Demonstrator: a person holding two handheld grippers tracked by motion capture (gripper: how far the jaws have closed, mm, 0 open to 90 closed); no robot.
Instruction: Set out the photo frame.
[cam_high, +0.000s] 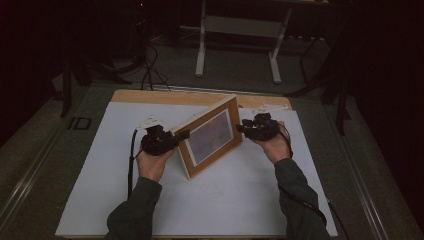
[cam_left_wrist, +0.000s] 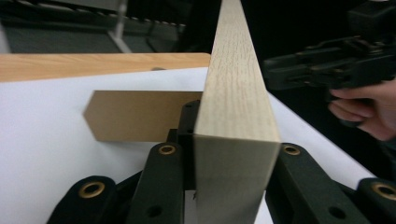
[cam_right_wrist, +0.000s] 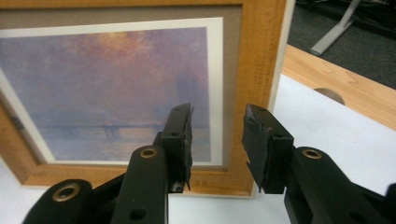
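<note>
A wooden picture frame (cam_high: 210, 137) with a hazy purple-and-orange painting stands tilted on the white sheet, leaning on its brown back stand (cam_left_wrist: 135, 114). My left gripper (cam_high: 177, 136) is shut on the frame's left edge. In the left gripper view the pale side of the frame (cam_left_wrist: 233, 93) fills the gap between the jaws of the left gripper (cam_left_wrist: 236, 144). My right gripper (cam_high: 241, 128) is open just off the frame's right edge. In the right gripper view the right gripper (cam_right_wrist: 217, 135) has nothing between its jaws, and the frame (cam_right_wrist: 257, 70) stands close behind them.
The white sheet (cam_high: 240, 200) covers most of a wooden table (cam_high: 150, 96). Beyond the table stands a white desk frame (cam_high: 202, 45), with cables (cam_high: 147, 70) on the dark floor. The right gripper (cam_left_wrist: 327, 65) and its hand also appear in the left gripper view.
</note>
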